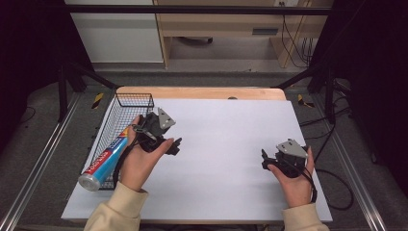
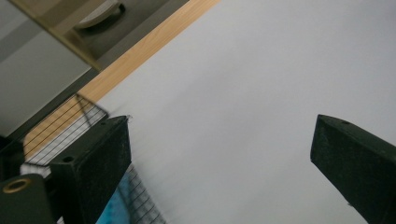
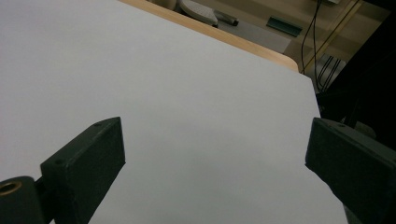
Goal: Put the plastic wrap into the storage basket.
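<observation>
High view: white table (image 1: 226,144) w/ a wood strip along its far edge, person's forearms entering from the bottom. Left gripper (image 1: 174,146) is held in the left hand (image 1: 139,161), just beside the wire basket (image 1: 132,101) at the table's left edge; grey three-cornered plate on top, cable trailing down toward the sleeve. Right gripper (image 1: 264,159) is held in the right hand (image 1: 296,180) near the table's right side, well apart from the left one, jaws pointing toward the table's centre.

Basket holds a long tube-shaped pkg (image 1: 106,161), blue/red/white label w/ a silver end cap, lying lengthwise; its capped end juts out past the near end of the basket. The left hand is next to it, not touching as far as can be told.

Left gripper view: left gripper (image 2: 219,154) jaws stand wide apart, nothing btwn them, bare white sheet (image 2: 243,93) beyond. Basket mesh (image 2: 70,123) and a bit of blue label (image 2: 112,205) show behind the jaw at the view's left.

Right gripper view: right gripper (image 3: 215,154) jaws likewise wide apart, holding nothing, over bare white sheet (image 3: 163,84); wood edge (image 3: 219,35) and cables (image 3: 322,42) in the bkgd.
</observation>
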A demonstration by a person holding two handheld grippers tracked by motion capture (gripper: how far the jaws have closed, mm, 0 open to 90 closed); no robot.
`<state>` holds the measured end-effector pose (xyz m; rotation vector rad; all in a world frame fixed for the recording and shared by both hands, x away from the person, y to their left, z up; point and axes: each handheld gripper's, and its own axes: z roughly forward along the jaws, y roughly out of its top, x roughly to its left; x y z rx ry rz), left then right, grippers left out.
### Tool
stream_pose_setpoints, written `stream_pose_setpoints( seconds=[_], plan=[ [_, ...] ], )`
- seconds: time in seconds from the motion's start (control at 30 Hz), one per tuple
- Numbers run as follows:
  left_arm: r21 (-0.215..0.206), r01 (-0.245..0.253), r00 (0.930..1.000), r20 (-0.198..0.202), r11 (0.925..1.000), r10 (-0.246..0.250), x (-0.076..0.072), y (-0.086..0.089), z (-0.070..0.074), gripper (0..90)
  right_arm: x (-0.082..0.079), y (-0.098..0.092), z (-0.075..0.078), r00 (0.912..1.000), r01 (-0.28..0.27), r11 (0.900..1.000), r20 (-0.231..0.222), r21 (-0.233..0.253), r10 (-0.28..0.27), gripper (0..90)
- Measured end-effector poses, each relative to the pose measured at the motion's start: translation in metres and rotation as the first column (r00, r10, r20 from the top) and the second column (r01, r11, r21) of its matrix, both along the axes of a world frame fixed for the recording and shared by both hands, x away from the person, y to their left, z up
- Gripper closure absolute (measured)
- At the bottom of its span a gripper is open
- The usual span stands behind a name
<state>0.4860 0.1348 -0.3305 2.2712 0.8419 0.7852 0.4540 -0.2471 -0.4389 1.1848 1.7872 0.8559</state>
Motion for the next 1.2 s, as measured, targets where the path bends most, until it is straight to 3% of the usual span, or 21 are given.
stream_pose_setpoints(
  seconds=[0.07, 0.2, 0.33, 0.47, 0.57, 0.67, 0.8, 0.93, 1.03, 1.2],
  plan=[
    [-0.011, 0.026, 0.9997, 0.001, 0.9996, -0.026, 0.001, -0.006, -0.002, 5.2, -0.006, -0.001, -0.002, 0.9999, 0.015, 1.000, -0.008, 0.024, -0.014, 5.1],
    [-0.034, 0.071, 0.9973, -0.014, 0.9969, -0.072, 0.002, -0.017, -0.009, 5.7, -0.011, -0.001, -0.003, 0.9993, 0.038, 0.999, -0.006, 0.020, -0.038, 5.2],
    [-0.028, 0.125, 0.9921, -0.011, 0.9918, -0.125, 0.000, -0.032, -0.016, 5.7, -0.020, -0.005, -0.003, 0.9985, 0.054, 0.998, -0.007, 0.035, -0.054, 5.1],
    [-0.008, 0.167, 0.9860, -0.005, 0.9860, -0.167, 0.001, -0.044, -0.025, 5.4, -0.026, -0.009, -0.004, 0.9980, 0.063, 0.996, -0.012, 0.058, -0.063, 4.0],
    [-0.015, 0.195, 0.9801, -0.035, 0.9807, -0.195, 0.002, -0.052, -0.032, 5.3, -0.029, -0.010, -0.004, 0.9978, 0.065, 0.996, -0.011, 0.061, -0.065, 4.0],
    [-0.015, 0.215, 0.9756, -0.040, 0.9764, -0.216, 0.000, -0.061, -0.039, 5.3, -0.030, -0.012, -0.003, 0.9979, 0.064, 0.996, -0.003, 0.059, -0.064, 3.9],
    [-0.050, 0.253, 0.9647, -0.063, 0.9662, -0.256, 0.000, -0.071, -0.050, 5.3, -0.030, -0.011, -0.002, 0.9972, 0.075, 0.995, -0.006, 0.061, -0.074, 3.8],
    [-0.059, 0.276, 0.9578, -0.068, 0.9594, -0.279, 0.001, -0.071, -0.061, 5.3, -0.031, -0.011, -0.002, 0.9978, 0.066, 0.996, -0.006, 0.055, -0.066, 3.8],
    [-0.071, 0.306, 0.9468, -0.083, 0.9495, -0.311, 0.004, -0.068, -0.072, 5.3, -0.031, -0.011, -0.002, 0.9979, 0.065, 0.996, -0.006, 0.054, -0.065, 3.6],
    [-0.086, 0.309, 0.9462, -0.074, 0.9473, -0.315, 0.007, -0.057, -0.087, 5.2, -0.030, -0.012, -0.004, 0.9975, 0.067, 0.996, -0.025, 0.055, -0.066, 3.6]
  ],
)
